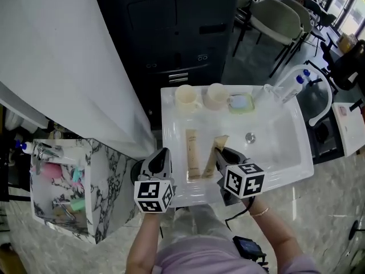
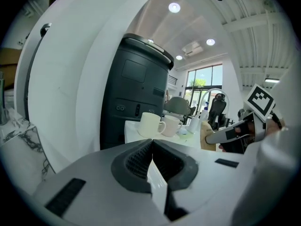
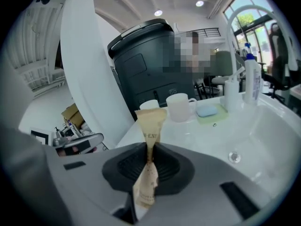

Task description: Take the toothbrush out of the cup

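Note:
Two cream cups (image 1: 187,98) (image 1: 216,96) stand at the back rim of the white sink (image 1: 288,153); I see nothing sticking out of either. A tan paper packet (image 1: 193,153) lies flat on the sink's left ledge. A second tan packet (image 3: 150,124), printed and upright, is pinched in my right gripper (image 3: 149,147), which is low over the front ledge (image 1: 220,152). To the left, at the sink's front corner, my left gripper (image 2: 151,143) is shut with nothing in it (image 1: 163,152). The left gripper view shows both cups (image 2: 151,125) ahead.
A soap dish with blue soap (image 1: 241,103), a pump bottle (image 1: 292,88) and a white arched faucet (image 1: 321,88) line the sink's back right. A dark cabinet (image 1: 171,27) stands behind, a marble bin of toiletries (image 1: 61,188) at the left, and chairs (image 1: 274,21) beyond.

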### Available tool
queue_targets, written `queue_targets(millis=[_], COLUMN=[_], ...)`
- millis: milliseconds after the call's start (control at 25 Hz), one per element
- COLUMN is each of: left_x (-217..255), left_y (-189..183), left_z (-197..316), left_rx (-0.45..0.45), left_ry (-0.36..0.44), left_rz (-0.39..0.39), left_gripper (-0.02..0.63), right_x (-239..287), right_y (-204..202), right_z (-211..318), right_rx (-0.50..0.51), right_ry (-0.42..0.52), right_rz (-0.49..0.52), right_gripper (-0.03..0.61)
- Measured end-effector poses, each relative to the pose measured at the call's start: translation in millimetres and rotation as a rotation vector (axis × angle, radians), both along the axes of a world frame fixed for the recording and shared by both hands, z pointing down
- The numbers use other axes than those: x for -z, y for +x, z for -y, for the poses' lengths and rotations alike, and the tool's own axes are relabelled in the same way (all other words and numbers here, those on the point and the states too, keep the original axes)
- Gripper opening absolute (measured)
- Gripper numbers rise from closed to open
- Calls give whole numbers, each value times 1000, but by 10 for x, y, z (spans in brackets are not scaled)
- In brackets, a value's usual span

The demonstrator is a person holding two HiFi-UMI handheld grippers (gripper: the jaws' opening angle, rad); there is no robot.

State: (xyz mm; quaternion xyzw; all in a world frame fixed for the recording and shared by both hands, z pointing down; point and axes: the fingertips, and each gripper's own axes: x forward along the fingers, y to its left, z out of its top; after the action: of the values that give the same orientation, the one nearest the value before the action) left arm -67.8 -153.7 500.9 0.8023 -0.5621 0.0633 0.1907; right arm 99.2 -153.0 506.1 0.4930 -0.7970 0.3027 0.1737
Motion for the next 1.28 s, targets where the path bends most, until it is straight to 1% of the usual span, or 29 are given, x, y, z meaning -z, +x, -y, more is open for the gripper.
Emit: queue_targets(millis=[400,720,1120,1200,1280], left_x=[-144,-255,-331,-338,-338], left_y=[-87,-138,-116,-111,-111], left_z=[261,425,561,567,567], left_rx=[64,104,114,113,113], left_ry=[-31,-56,-72,-73,-74], left_rz=[4,10,6,6,7], left_gripper=[2,2,2,2,2], right_x=[-474,-830,-1070,-1096,-1107], right_y=[-54,-121,-125,-127,-127], right_z=[400,546,622,621,616], right_rx=[34,65,68,70,74], right_ry=[-92,-188,-244,-248,-248], right_rz=[-32,-54,-89,-95,-101], right_gripper=[48,51,60,69,92])
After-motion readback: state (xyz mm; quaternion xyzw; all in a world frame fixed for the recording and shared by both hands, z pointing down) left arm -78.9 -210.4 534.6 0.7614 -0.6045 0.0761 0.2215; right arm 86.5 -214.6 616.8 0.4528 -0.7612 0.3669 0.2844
